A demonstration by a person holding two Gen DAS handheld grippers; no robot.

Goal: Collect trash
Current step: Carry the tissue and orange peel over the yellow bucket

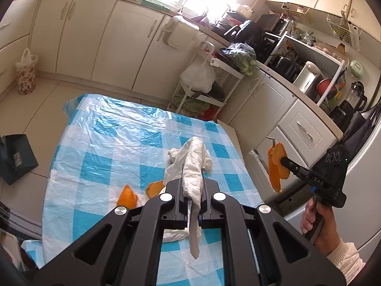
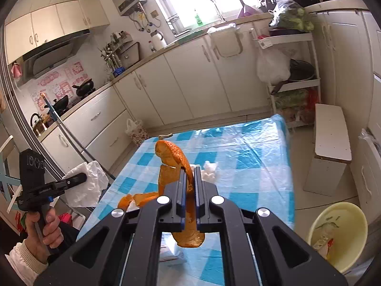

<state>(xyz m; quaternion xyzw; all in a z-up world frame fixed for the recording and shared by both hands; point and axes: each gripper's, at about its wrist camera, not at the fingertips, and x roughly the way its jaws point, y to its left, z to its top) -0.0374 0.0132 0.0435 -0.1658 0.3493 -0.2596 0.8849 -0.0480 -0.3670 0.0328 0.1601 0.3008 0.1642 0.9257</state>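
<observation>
A crumpled white tissue [image 1: 194, 166] is pinched between the two fingers of the left gripper [image 1: 193, 166], which are drawn narrow around it; one end sticks out past the fingertips and the other tail droops down behind them, toward the camera. The tissue is held above the table [image 1: 102, 143], which wears a blue-and-white checked plastic cover. On the cover below and just left of the gripper lie two loose pieces of orange peel [image 1: 128, 196], with another scrap of white tissue on the cloth under the fingers.

The right gripper [image 2: 189, 174] has its fingers closed tight on a long strip of orange peel [image 2: 172, 155]; the strip curls up and to the left beyond the fingertips and also hangs down between the fingers toward the camera. It is lifted clear of the table. A pale yellow bin [image 2: 338, 233] with scraps inside stands on the floor to the right of the table.
</observation>
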